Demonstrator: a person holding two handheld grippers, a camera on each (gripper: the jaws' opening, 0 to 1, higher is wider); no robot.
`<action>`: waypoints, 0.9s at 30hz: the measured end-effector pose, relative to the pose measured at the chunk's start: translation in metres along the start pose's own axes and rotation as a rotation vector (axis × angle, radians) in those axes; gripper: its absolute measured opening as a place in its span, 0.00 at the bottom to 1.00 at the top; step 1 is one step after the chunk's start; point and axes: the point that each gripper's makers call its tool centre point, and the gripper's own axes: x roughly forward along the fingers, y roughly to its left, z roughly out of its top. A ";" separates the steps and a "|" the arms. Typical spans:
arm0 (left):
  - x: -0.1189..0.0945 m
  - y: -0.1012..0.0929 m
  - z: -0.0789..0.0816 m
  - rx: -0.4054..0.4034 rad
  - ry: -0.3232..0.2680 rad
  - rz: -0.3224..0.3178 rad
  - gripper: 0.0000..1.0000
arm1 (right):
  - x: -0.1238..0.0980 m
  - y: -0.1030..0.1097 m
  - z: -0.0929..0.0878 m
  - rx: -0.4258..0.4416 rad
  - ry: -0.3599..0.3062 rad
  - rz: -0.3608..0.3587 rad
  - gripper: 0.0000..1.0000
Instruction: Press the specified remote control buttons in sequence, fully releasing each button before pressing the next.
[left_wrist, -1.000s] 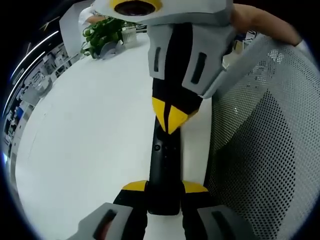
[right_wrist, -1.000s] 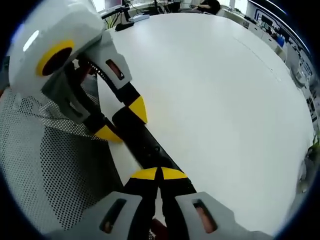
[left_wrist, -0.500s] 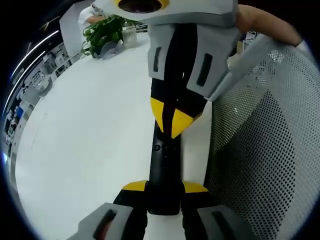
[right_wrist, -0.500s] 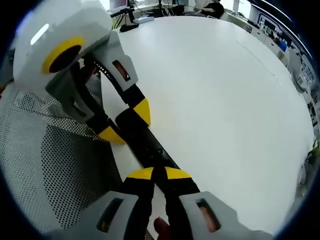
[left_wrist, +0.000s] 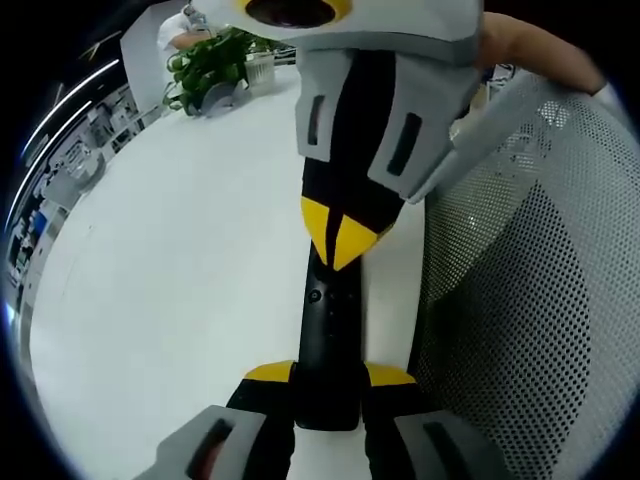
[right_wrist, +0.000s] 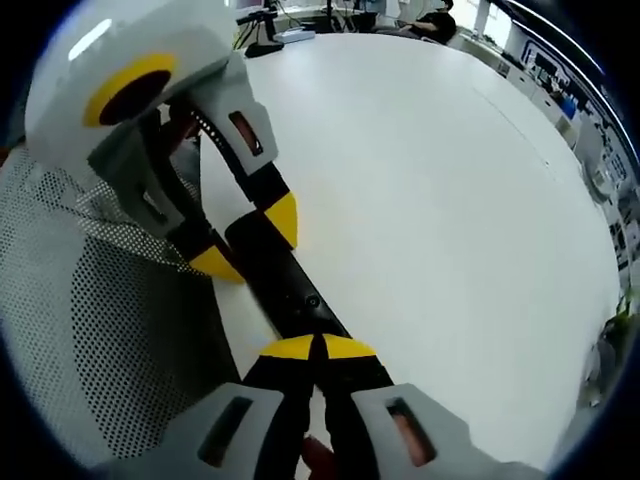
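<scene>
the white table (left_wrist: 170, 290) carries the job, with a grey mesh chair back (left_wrist: 530, 320) at 3 o'clock in the left gripper view and a potted plant (left_wrist: 205, 65) far off at 11 o'clock. the black remote (left_wrist: 328, 345) lies low and central in that view, near the table's edge. the left gripper (left_wrist: 328, 375) has its yellow-tipped jaws closed on the remote's near end. the right gripper (right_wrist: 317, 348), jaws pressed together with nothing between them, has its tips at the button face, touching or just above. i judge a press is under way or just ending; which buttons are done i cannot tell.
</scene>
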 end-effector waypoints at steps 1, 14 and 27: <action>0.000 0.000 0.000 0.001 0.002 0.000 0.25 | 0.000 0.000 0.000 -0.007 0.004 -0.002 0.00; 0.000 0.000 0.000 -0.001 -0.004 0.000 0.24 | 0.000 -0.002 0.000 0.023 0.005 -0.003 0.00; 0.000 -0.001 0.001 0.005 -0.006 0.001 0.24 | -0.003 -0.004 -0.003 0.122 0.007 0.052 0.00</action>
